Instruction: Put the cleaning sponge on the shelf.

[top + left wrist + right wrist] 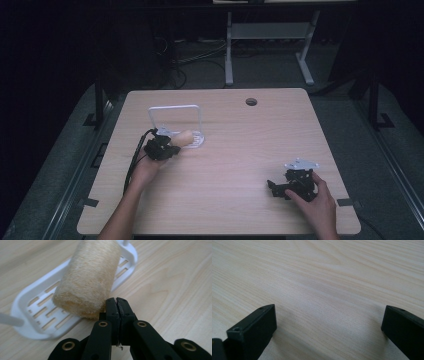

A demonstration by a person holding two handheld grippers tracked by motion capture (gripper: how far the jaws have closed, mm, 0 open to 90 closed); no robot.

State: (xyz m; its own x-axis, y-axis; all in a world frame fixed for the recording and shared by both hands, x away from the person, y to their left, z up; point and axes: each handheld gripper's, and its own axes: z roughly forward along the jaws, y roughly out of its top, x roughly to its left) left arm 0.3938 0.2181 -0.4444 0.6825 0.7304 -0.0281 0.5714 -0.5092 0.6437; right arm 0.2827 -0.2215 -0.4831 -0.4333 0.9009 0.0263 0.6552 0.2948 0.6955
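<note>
Cataloguing largest first: wooden tabletop [235, 165]; white slotted soap rack [37, 315] bearing a loofah roll [87, 277] lying askew across its edge; left hand-held gripper [117, 301] pressed together, empty, beside it, probably nudging it home next; right hand-held gripper [329, 322] spread, idle.

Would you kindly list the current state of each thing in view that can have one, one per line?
Left gripper: shut with nothing between its jaws, tips right beside the loofah.
Right gripper: open, empty, low over bare table.
Loofah roll: lying on its side on the tray, one end overhanging the rim.
White slotted tray: flat on the table, its wire frame upright.
</note>
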